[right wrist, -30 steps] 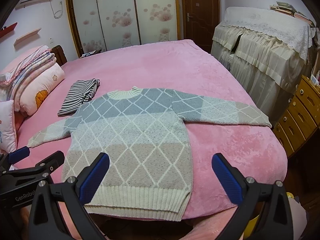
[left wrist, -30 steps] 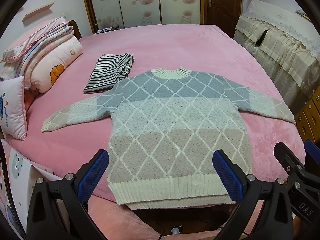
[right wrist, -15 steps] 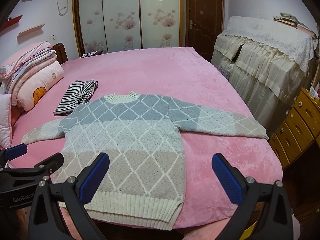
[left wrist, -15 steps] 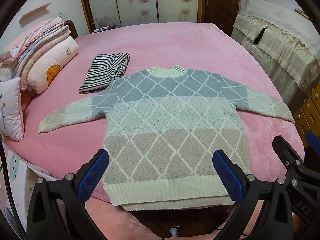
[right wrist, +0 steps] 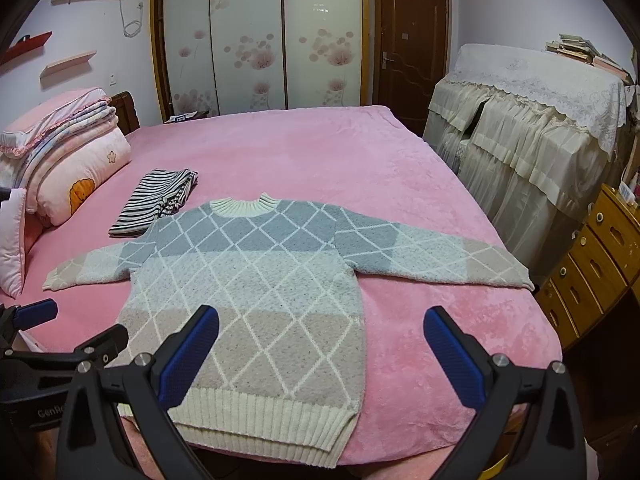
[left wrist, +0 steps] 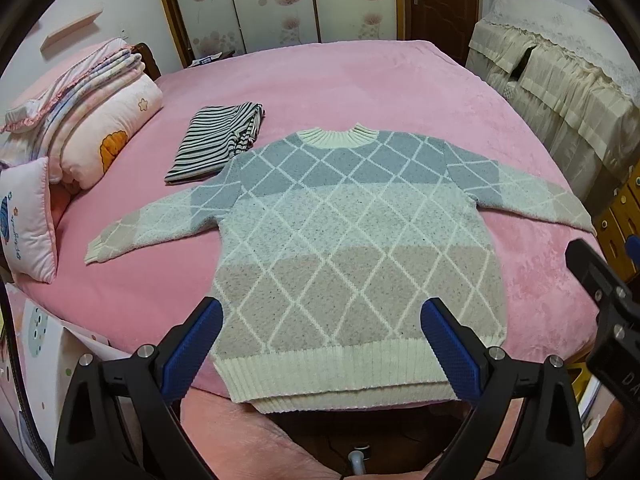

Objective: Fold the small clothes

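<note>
A small knit sweater (left wrist: 352, 232) (right wrist: 256, 280) with a white diamond pattern over blue, pale and beige bands lies flat, front up, on the pink bed, both sleeves spread out and its ribbed hem at the near edge. A folded black-and-white striped garment (left wrist: 218, 142) (right wrist: 156, 198) rests by its left shoulder. My left gripper (left wrist: 322, 344) hovers open above the hem, holding nothing. My right gripper (right wrist: 320, 350) is open over the sweater's lower right side and the blanket, also empty. Each gripper shows at the edge of the other's view.
The pink bed (left wrist: 332, 80) (right wrist: 320, 152) stretches toward wardrobe doors (right wrist: 248, 40). Stacked quilts and pillows (left wrist: 88, 120) (right wrist: 68, 156) sit at the left. Cloth-covered furniture (right wrist: 532, 128) and a wooden drawer chest (right wrist: 596, 260) stand along the right edge.
Both grippers have drawn back and lifted a little, so the sweater sits slightly farther off in both views. The sweater and the striped garment have not moved.
</note>
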`<action>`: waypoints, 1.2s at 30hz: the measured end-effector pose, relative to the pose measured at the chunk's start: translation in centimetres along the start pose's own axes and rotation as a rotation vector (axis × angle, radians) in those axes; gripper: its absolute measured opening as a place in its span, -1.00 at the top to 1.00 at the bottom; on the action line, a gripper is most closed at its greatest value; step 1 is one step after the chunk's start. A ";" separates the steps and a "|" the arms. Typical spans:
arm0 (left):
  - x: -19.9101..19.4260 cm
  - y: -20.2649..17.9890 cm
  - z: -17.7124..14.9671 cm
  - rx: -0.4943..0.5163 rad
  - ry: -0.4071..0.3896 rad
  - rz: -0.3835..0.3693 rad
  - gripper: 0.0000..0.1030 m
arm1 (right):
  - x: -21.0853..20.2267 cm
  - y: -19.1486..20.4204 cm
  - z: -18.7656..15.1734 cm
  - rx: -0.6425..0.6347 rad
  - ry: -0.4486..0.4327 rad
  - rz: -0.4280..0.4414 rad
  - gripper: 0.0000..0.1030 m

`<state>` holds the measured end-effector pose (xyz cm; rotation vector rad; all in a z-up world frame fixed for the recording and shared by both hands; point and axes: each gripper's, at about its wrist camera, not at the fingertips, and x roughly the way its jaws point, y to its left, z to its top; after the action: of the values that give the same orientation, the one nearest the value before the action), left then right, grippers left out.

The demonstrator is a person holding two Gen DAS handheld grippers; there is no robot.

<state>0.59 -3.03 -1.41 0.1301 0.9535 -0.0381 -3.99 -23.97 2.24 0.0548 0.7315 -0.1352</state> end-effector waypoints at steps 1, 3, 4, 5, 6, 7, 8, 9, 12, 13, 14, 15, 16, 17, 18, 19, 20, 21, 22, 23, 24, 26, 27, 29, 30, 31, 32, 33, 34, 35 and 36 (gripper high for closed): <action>-0.1 0.0 -0.1 0.000 -0.002 0.002 -0.92 | -0.2 0.0 0.0 -0.002 -0.005 -0.003 -0.99; -0.5 0.1 -0.3 -0.003 -0.008 -0.005 -0.92 | -0.5 0.0 -0.1 -0.004 -0.010 -0.003 -1.00; -0.6 0.1 -0.3 -0.004 -0.010 -0.006 -0.92 | -0.8 -0.1 -0.2 -0.005 -0.013 -0.002 -1.00; -0.7 0.2 -0.4 -0.004 -0.012 -0.005 -0.92 | -1.0 0.0 -0.2 -0.009 -0.015 0.000 -1.00; -0.7 0.2 -0.4 -0.003 -0.013 -0.006 -0.92 | -1.1 0.0 -0.3 -0.014 -0.016 0.000 -1.00; -0.7 0.2 -0.4 -0.002 -0.014 -0.006 -0.92 | -1.2 0.0 -0.4 -0.016 -0.017 0.000 -1.00; -0.7 0.2 -0.5 -0.001 -0.013 -0.005 -0.92 | -1.3 0.1 -0.5 -0.021 -0.015 -0.001 -1.00; -0.7 0.2 -0.4 0.002 -0.012 -0.005 -0.92 | -1.2 0.2 -0.5 -0.024 -0.012 0.000 -1.00; -0.9 0.1 -0.1 0.005 -0.012 -0.004 -0.92 | -1.1 0.3 -0.5 -0.026 -0.006 0.004 -1.00; -1.0 0.1 0.0 0.006 -0.014 -0.004 -0.92 | -1.1 0.3 -0.6 -0.024 -0.007 0.004 -1.00; -1.1 0.1 0.1 0.007 -0.017 -0.005 -0.92 | -1.1 0.3 -0.6 -0.022 -0.008 0.004 -1.00; -1.1 0.1 0.2 0.008 -0.020 -0.004 -0.92 | -1.0 0.3 -0.6 -0.017 -0.007 0.008 -1.00; -1.2 0.0 0.4 0.009 -0.025 -0.003 -0.92 | -1.0 0.3 -0.6 -0.014 -0.006 0.011 -0.99; -1.3 0.0 0.5 0.011 -0.029 0.001 -0.92 | -1.0 0.3 -0.5 -0.012 -0.006 0.012 -1.00; -1.3 -0.1 0.6 0.013 -0.031 0.005 -0.92 | -0.9 0.4 -0.5 -0.011 -0.005 0.012 -1.00; -1.3 -0.1 0.7 0.014 -0.031 0.007 -0.92 | -0.8 0.3 -0.5 -0.011 -0.003 0.012 -1.00; -1.3 -0.2 0.8 0.013 -0.031 0.008 -0.92 | -0.8 0.3 -0.5 -0.011 -0.002 0.012 -1.00; -1.2 -0.3 0.9 0.012 -0.029 0.009 -0.92 | -0.7 0.2 -0.5 -0.009 0.000 0.013 -1.00; -1.1 -0.4 1.0 0.012 -0.026 0.009 -0.92 | -0.6 0.1 -0.4 -0.006 0.001 0.013 -1.00; -1.1 -0.5 1.0 0.012 -0.023 0.010 -0.92 | -0.5 -0.1 -0.4 -0.004 0.002 0.013 -1.00; -1.0 -0.6 1.1 0.012 -0.021 0.012 -0.92 | -0.5 -0.2 -0.3 0.000 0.004 0.015 -1.00; -1.0 -0.7 1.1 0.014 -0.021 0.014 -0.92 | -0.3 -0.6 -0.2 0.004 0.008 0.016 -1.00; -1.1 -0.6 1.1 0.014 -0.023 0.013 -0.92 | -0.3 -0.7 -0.1 0.005 0.008 0.016 -0.99; -1.0 -0.6 1.2 0.011 -0.025 0.012 -0.92 | -0.2 -0.9 0.1 0.008 0.008 0.016 -1.00; -1.0 -0.7 1.3 0.010 -0.026 0.012 -0.92 | -0.2 -1.0 0.2 0.010 0.008 0.016 -1.00; -1.0 -0.7 1.3 0.010 -0.026 0.013 -0.92 | -0.2 -1.2 0.3 0.012 0.007 0.016 -1.00; -1.0 -0.7 1.3 0.012 -0.026 0.014 -0.92 | -0.2 -1.3 0.4 0.013 0.006 0.016 -0.99; -1.0 -0.8 1.3 0.014 -0.025 0.015 -0.92 | -0.2 -1.4 0.4 0.014 0.006 0.015 -0.99; -1.0 -0.7 1.3 0.014 -0.024 0.015 -0.92 | -0.2 -1.5 0.5 0.014 0.005 0.015 -0.99; -1.0 -0.7 1.3 0.013 -0.024 0.014 -0.92 | -0.2 -1.6 0.6 0.015 0.005 0.015 -0.99; -1.0 -0.7 1.3 0.013 -0.022 0.014 -0.92 | -0.2 -1.8 0.6 0.016 0.004 0.015 -1.00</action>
<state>1.02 -3.88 0.09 0.1485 0.9302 -0.0328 -4.00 -25.75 2.81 0.0760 0.7339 -0.1272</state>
